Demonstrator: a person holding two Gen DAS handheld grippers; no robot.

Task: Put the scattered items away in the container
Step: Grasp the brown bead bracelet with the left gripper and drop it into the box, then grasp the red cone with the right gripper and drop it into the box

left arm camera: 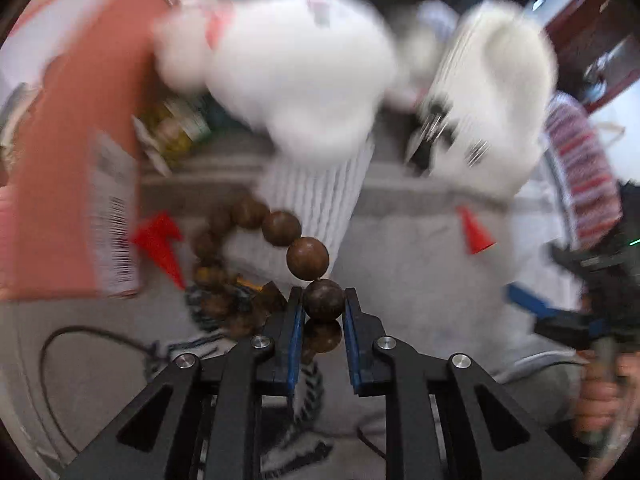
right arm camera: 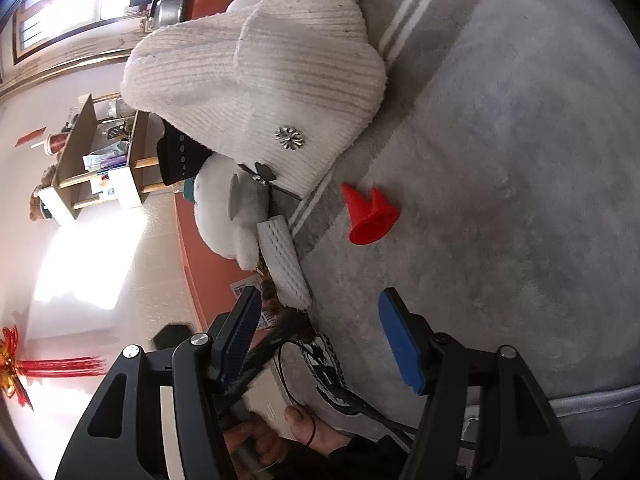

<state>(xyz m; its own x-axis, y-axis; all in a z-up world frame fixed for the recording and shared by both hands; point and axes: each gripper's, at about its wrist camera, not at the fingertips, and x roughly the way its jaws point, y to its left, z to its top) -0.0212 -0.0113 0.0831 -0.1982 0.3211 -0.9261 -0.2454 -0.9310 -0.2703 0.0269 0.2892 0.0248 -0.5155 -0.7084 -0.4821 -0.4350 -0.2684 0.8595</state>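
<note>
My left gripper [left arm camera: 323, 307] is shut on a brown wooden bead bracelet [left arm camera: 280, 229], gripping one bead while the rest curls up and left above the grey blanket. An orange cardboard box [left arm camera: 76, 152] stands close at the left. A white plush toy [left arm camera: 288, 68] and a white knit hat [left arm camera: 496, 92] lie ahead, blurred. My right gripper [right arm camera: 320, 336] is open and empty over the blanket, near a red cone [right arm camera: 370, 216], a white foam roll [right arm camera: 284, 264] and the knit hat [right arm camera: 260, 76]. The beads [right arm camera: 269, 298] show faintly by the left finger.
Two red cones [left arm camera: 160, 244] [left arm camera: 474, 232] lie on the grey blanket [left arm camera: 420, 272]. A black cord [left arm camera: 72, 340] and a patterned strap [left arm camera: 308, 392] lie under the left gripper. The other hand and gripper [left arm camera: 600, 344] show at the right. A shelf [right arm camera: 96, 160] stands by the wall.
</note>
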